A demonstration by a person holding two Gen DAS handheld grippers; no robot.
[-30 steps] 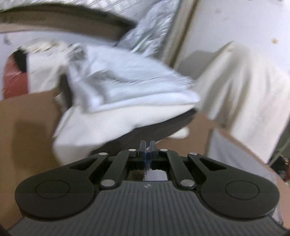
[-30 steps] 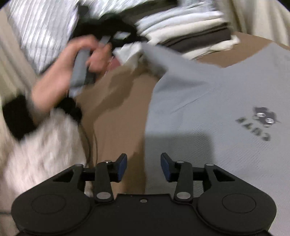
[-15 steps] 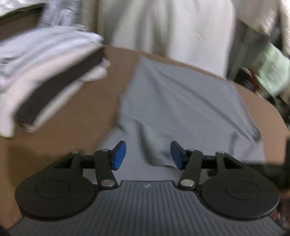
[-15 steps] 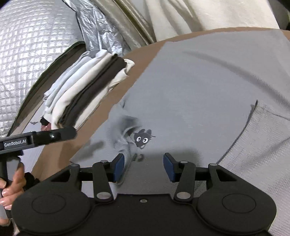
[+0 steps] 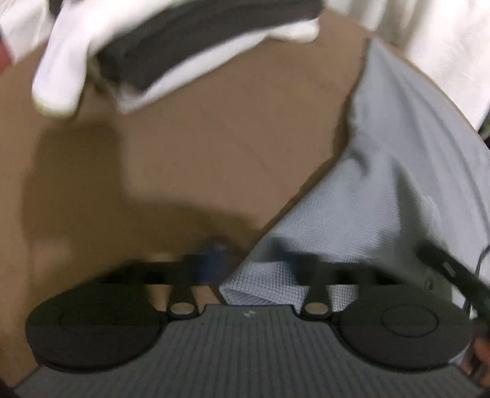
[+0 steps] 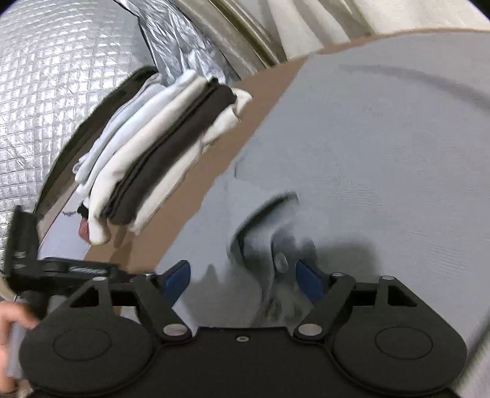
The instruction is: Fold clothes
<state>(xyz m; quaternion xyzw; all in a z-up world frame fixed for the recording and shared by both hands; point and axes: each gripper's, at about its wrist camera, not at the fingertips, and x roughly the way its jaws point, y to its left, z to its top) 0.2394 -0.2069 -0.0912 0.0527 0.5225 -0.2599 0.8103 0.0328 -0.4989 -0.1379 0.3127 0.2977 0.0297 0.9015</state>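
A grey T-shirt [image 5: 398,171] [image 6: 382,153] lies spread on the brown table [image 5: 183,153]. My left gripper [image 5: 251,266] points steeply down at the shirt's near corner. The view is blurred; its jaws look drawn together on that folded corner. My right gripper [image 6: 243,280] hovers low over the shirt's dark print [image 6: 275,245], where the cloth is bunched into a ridge. Its jaws are closing with that ridge between them. The left blue pad [image 6: 177,278] still stands apart from the cloth.
A stack of folded white and dark clothes [image 6: 153,159] [image 5: 153,46] sits on the table's far left. Behind it hangs silver quilted foil [image 6: 46,91]. Cream fabric [image 6: 337,21] hangs beyond the table's edge. A hand [image 6: 12,321] holds the left gripper's handle.
The left gripper let go, swung down from the stack to the shirt's corner, opened and drew together again. The right gripper moved in over the print, and the cloth there has bunched up.
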